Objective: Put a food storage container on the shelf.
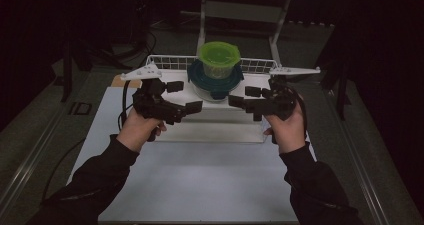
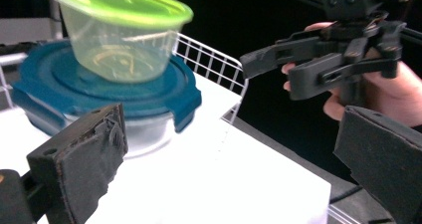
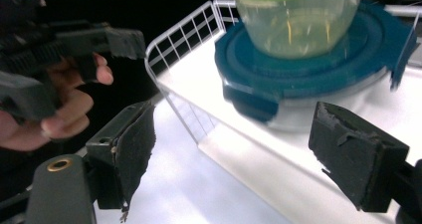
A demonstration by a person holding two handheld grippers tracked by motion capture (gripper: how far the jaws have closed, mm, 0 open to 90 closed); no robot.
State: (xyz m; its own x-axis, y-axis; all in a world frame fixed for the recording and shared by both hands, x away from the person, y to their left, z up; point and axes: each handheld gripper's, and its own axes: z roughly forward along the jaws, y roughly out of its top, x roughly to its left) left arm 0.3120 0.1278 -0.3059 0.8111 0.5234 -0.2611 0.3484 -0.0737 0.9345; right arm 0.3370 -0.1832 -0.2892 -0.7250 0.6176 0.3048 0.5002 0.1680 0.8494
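The green-lidded container (image 1: 219, 60) is a clear, tapered plastic tub with a smooth lime lid. Its contents cannot be made out through the clouded wall. It stands upright on the blue-lidded container (image 1: 215, 82), a wider, round clear tub whose dark teal lid carries snap flaps at the rim. The stack rests on a white tray (image 1: 210, 130) backed by a white wire rail (image 1: 170, 61), at the far middle of the white table (image 1: 200, 185). The left gripper (image 1: 185, 97) is beside the stack on the left, jaws spread wide with nothing between them. The right gripper (image 1: 244, 96) faces it from the right, jaws likewise spread and empty. Pads (image 2: 84, 164) are black, rough and frayed.
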